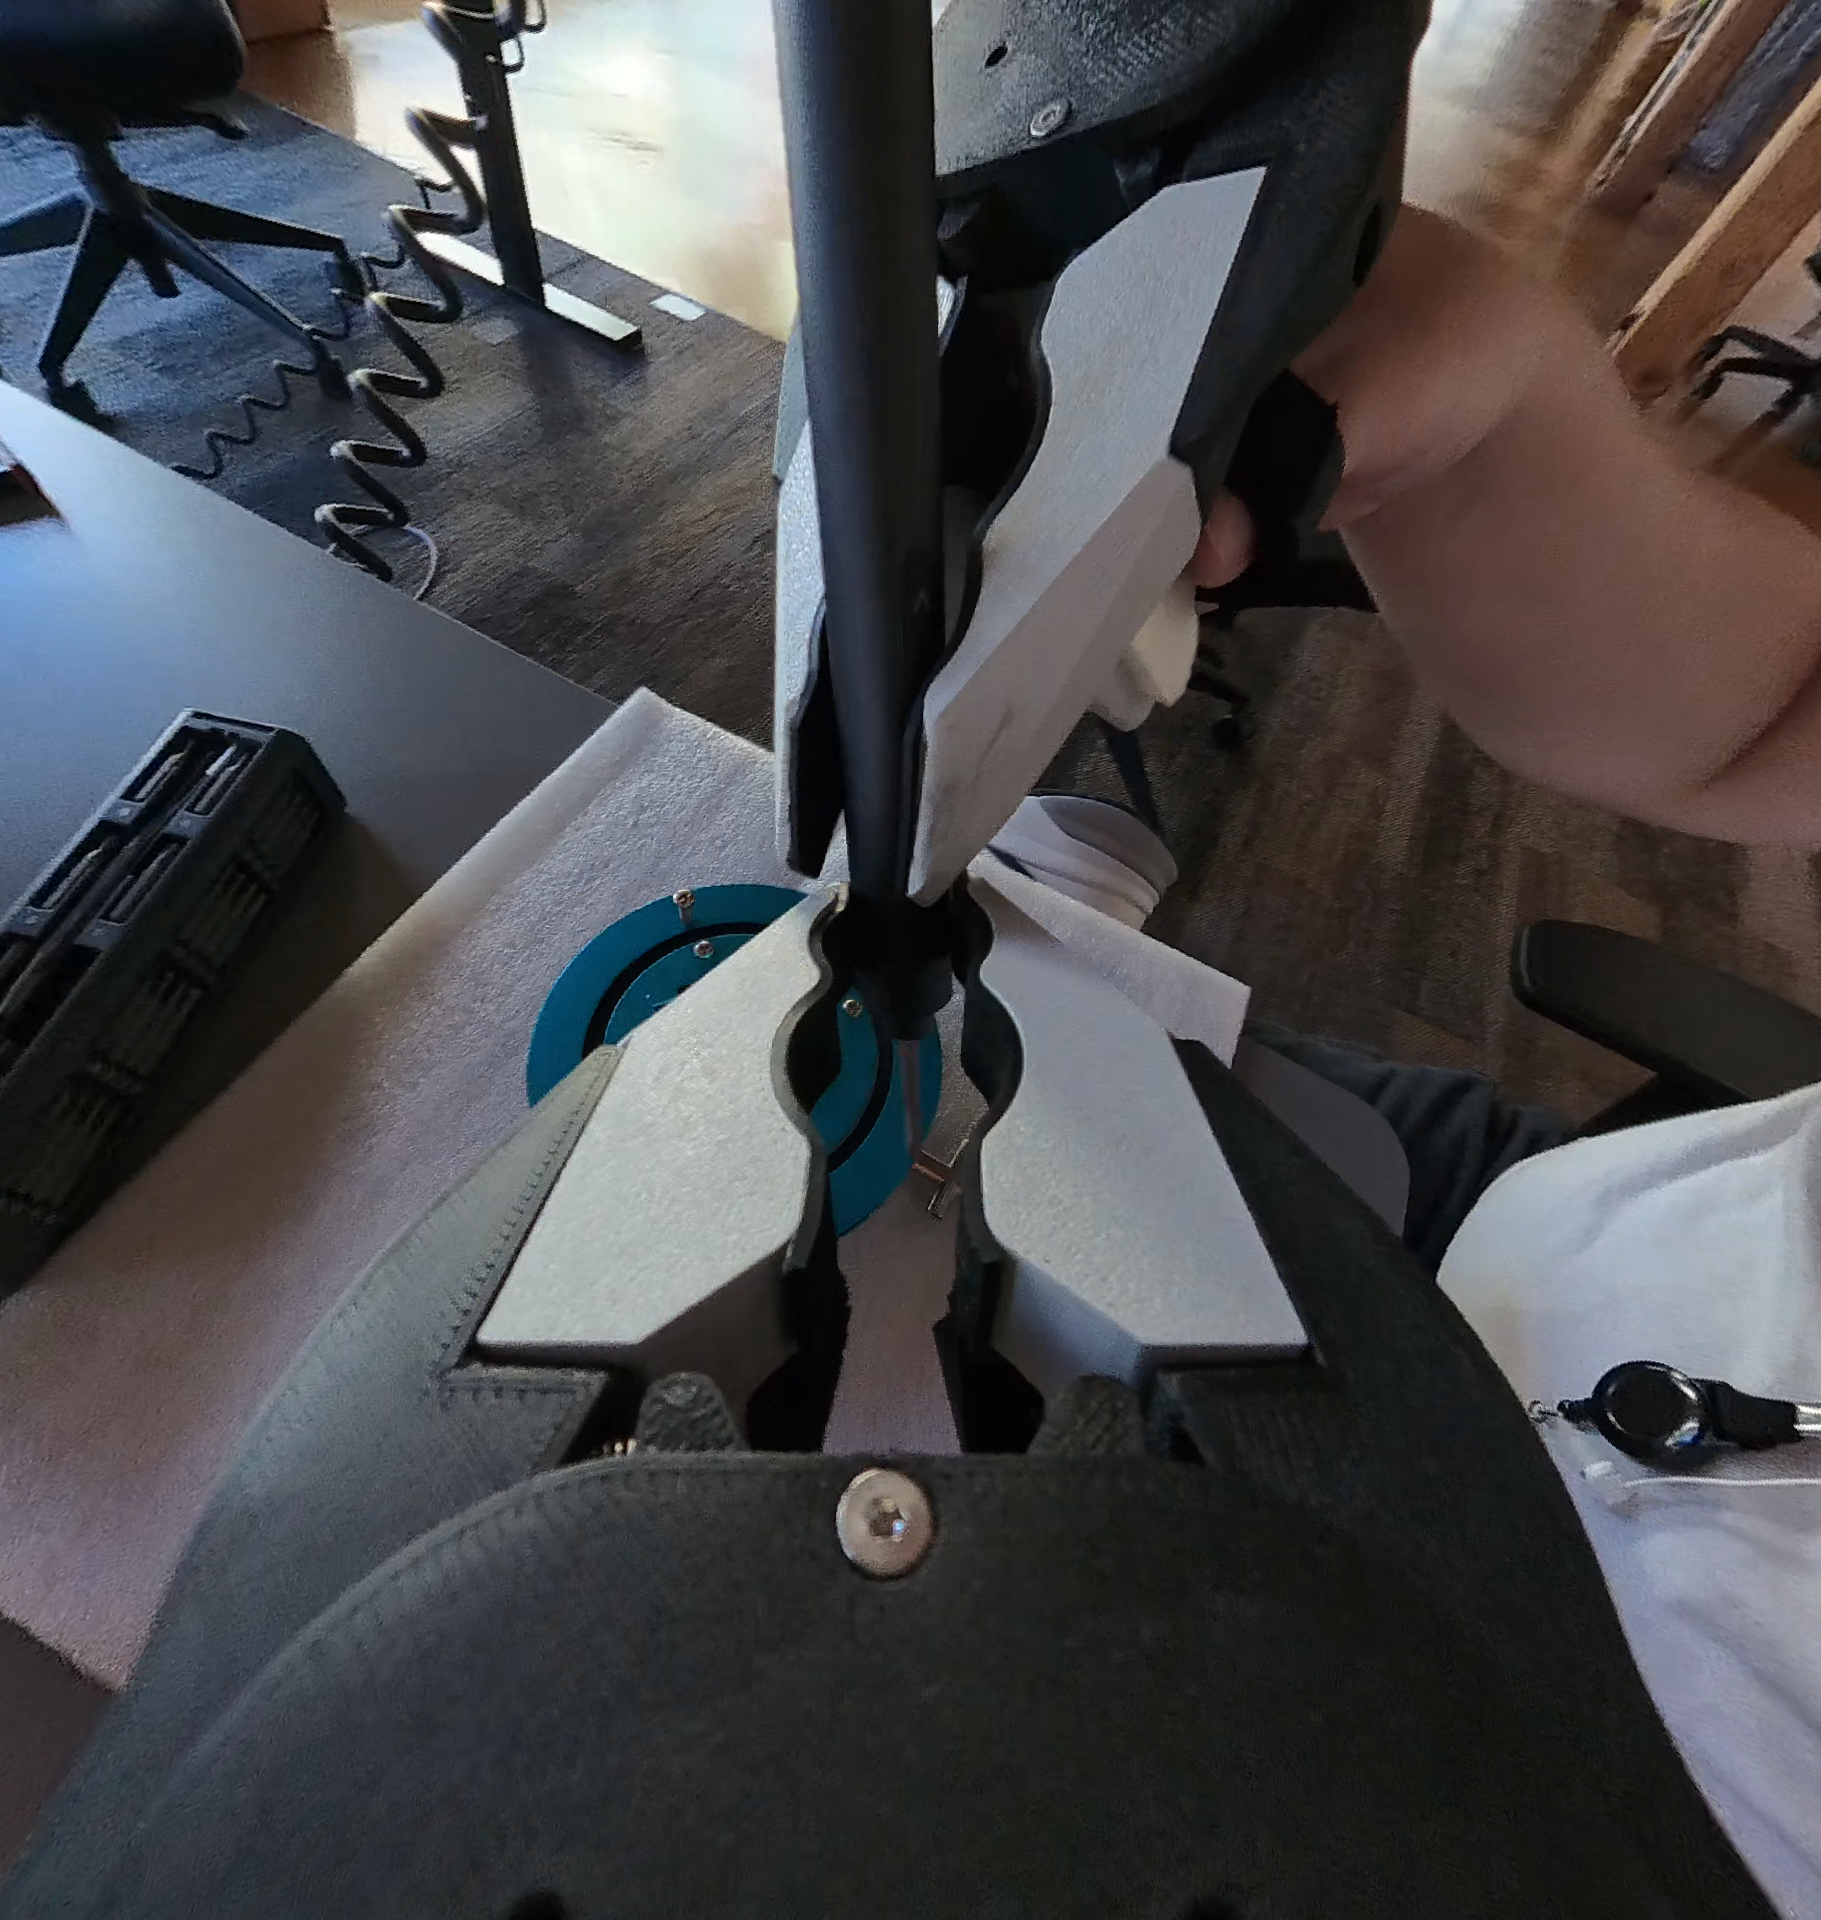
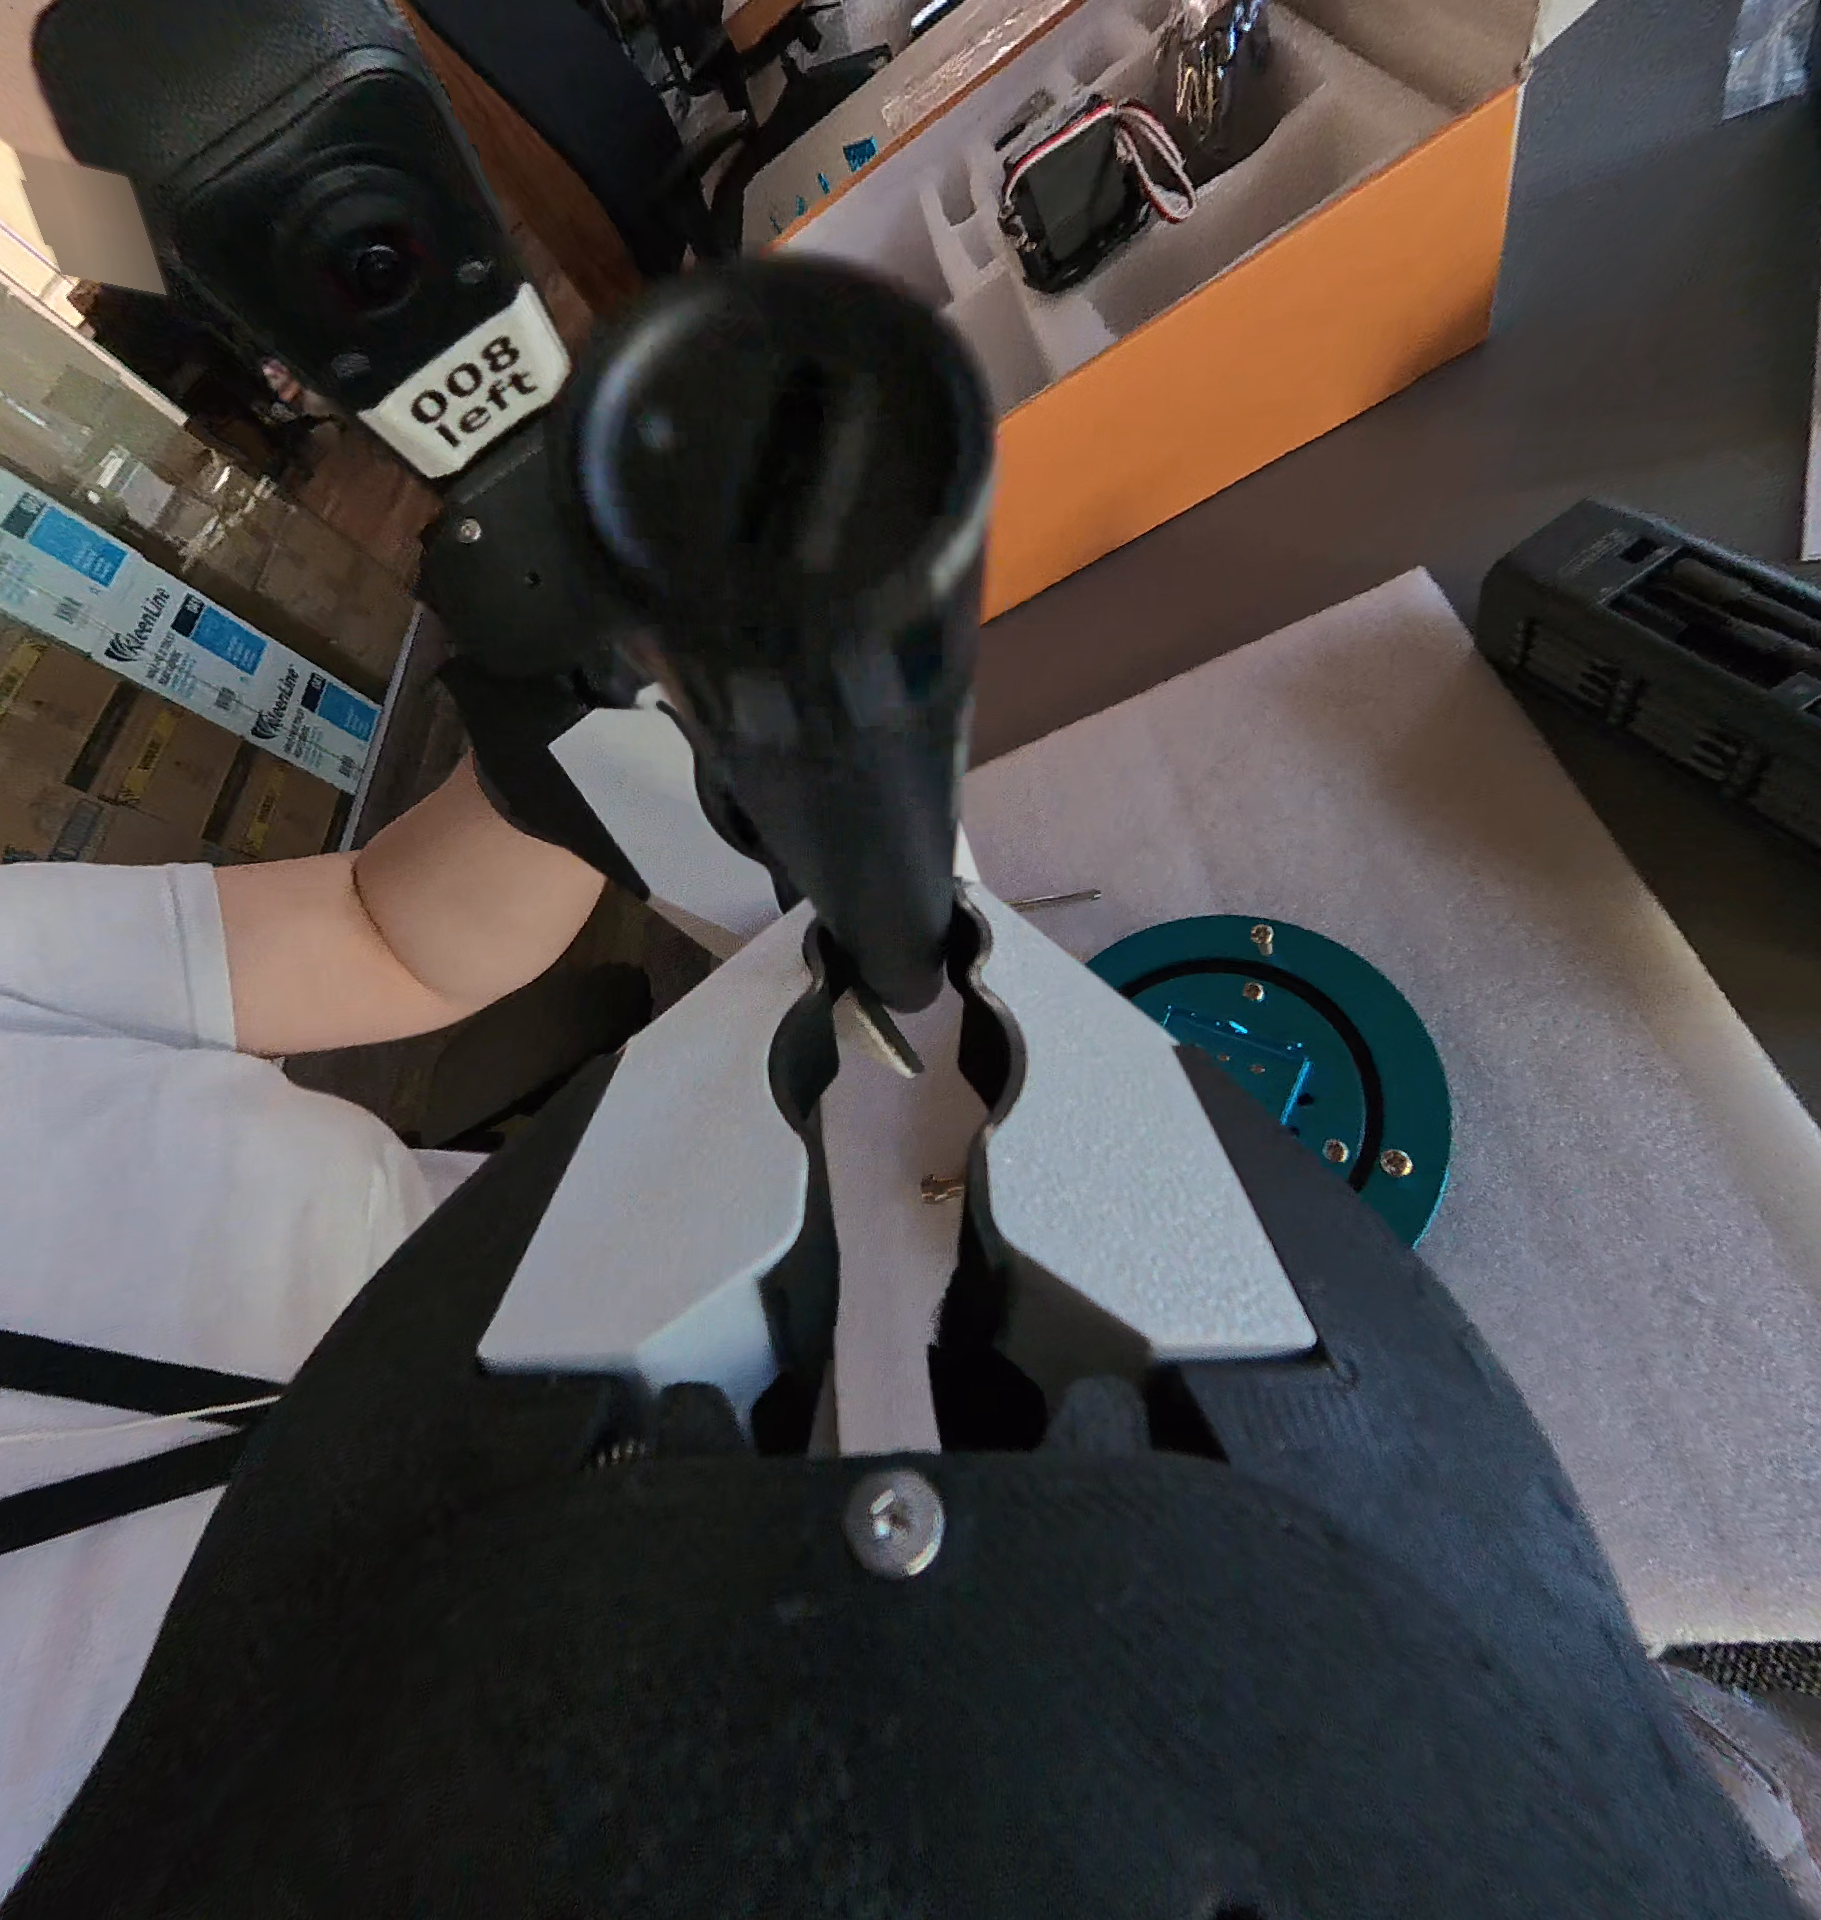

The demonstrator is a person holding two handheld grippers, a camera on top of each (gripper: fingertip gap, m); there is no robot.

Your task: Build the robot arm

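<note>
- The left hand-held gripper (image 1: 901, 935) is clamped on the dark lower collar of a black screwdriver (image 1: 859, 416), and its two pale fingers flank the collar closely.
- The right hand-held gripper (image 2: 890, 935) is likewise closed on the screwdriver. In the left wrist view it grips the shaft just above the left one, so both tools hold the same upright handle.
- The screwdriver's thin bit points down at a white foam sheet (image 1: 418, 1143). Whether the tip touches the sheet cannot be told.
- A blue disc (image 2: 1410, 1070) lies flat on the foam sheet just beside the bit, not under it. Four small brass-coloured screws sit seated in its ring and inner part.
- A loose screw (image 2: 937, 1188) lies on its side on the foam sheet, near the bit and apart from the disc.
- A black bit case (image 1: 127, 966) rests on the grey tabletop (image 1: 262, 623) beside the foam sheet.
- An open orange box (image 2: 1249, 384) with foam compartments stands farther back on the tabletop.
</note>
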